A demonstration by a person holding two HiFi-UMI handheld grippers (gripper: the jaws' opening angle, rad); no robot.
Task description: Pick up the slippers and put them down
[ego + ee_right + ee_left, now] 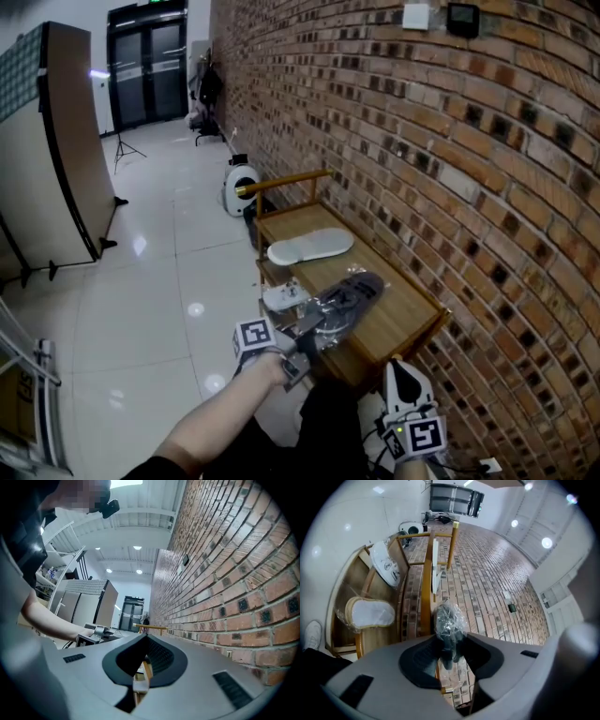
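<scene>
A dark slipper (349, 295) wrapped in clear plastic lies on top of the wooden shoe rack (403, 314) against the brick wall. My left gripper (307, 334) is shut on its near end. In the left gripper view the wrapped dark slipper (449, 623) sits pinched between the pads of the left gripper (451, 644). A white slipper (309, 247) lies farther back on the rack top. Another white slipper (370, 613) rests on a lower shelf. My right gripper (403, 373) hangs low by the rack's near corner, shut and empty, also shown as the right gripper (144, 641).
The brick wall (450, 169) runs along the right of the rack. A raised wooden rail (281, 181) ends the rack at the far side. On the glossy floor stand a white round device (240, 187), a leaning board (70, 150) and a tripod (122, 148).
</scene>
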